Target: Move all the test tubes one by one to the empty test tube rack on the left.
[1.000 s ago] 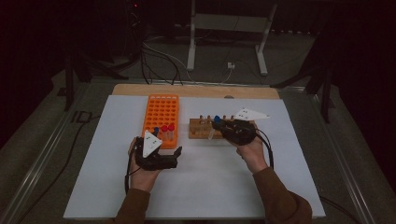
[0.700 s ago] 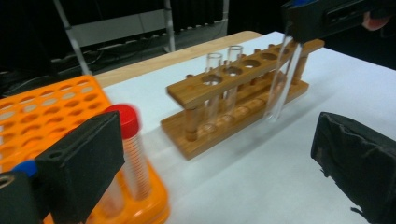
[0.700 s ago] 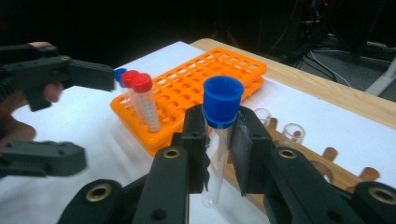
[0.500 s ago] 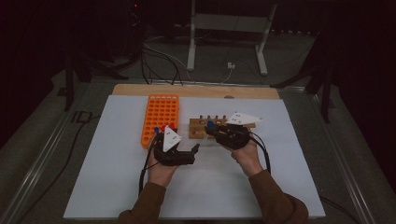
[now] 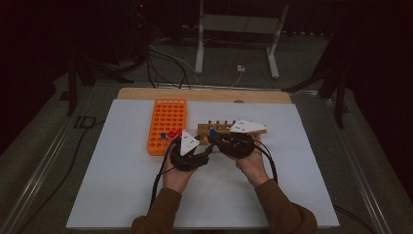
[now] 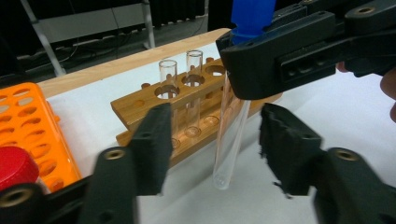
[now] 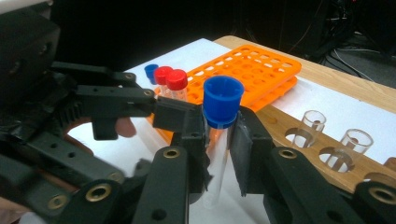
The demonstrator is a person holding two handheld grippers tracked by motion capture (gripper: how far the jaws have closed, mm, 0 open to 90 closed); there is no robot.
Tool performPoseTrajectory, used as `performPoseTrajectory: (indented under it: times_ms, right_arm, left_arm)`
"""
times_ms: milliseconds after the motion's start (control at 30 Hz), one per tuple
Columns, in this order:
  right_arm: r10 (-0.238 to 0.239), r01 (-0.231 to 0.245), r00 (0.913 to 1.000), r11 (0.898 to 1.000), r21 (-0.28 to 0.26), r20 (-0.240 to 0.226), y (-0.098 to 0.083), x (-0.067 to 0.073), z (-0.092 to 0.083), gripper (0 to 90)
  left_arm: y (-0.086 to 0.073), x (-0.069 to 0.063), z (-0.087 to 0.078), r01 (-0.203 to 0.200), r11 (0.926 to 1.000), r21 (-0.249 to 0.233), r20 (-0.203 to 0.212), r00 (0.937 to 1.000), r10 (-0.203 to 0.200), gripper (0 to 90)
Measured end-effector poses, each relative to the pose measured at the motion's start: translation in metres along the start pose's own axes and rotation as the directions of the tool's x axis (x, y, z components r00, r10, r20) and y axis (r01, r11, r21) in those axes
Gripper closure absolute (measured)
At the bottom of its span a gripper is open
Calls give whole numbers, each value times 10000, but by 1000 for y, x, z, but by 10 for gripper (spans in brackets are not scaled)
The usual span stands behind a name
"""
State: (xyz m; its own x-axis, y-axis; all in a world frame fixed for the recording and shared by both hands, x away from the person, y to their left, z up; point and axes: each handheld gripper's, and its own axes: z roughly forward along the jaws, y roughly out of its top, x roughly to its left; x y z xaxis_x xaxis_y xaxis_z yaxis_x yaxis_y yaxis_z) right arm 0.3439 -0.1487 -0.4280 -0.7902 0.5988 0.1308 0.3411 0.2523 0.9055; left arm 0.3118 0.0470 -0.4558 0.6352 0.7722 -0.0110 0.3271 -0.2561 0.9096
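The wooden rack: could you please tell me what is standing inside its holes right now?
The wooden rack holds two clear uncapped tubes in neighbouring holes; a third hole beside them looks empty. The right hand-held gripper hides the rack's far end.

In the high view we can't see the glass of the blue-capped tube [image 5: 213, 132], just a blue dot btwn the two grippers, too small to read the grip. In the left gripper view its cap [image 6: 252, 16] is cut by the top edge, and the right gripper [image 6: 261, 70] covers the tube's upper part. The red cap [image 6: 16, 167] runs off the left edge there; its tube is out of sight. In the right gripper view the left gripper [image 7: 180, 116] hides the tube's far side, and we can't tell if its pads touch the glass. The wooden rack [image 7: 299, 135] is cut by the right edge.
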Motion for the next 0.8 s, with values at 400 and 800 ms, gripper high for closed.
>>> performPoseTrajectory:
  times_ms: [400,800]
  right_arm:
    - [4,-3,9998,10000,80,-203,-2,4,4,768]
    - [297,-307,9991,9990,-336,-301,-1,-1,-3,586]
  left_arm:
    - [-1,-1,4,-26,10000,95,386,9993,22,691]
    - [-4,3,5,-59,9998,176,406,9992,51,769]
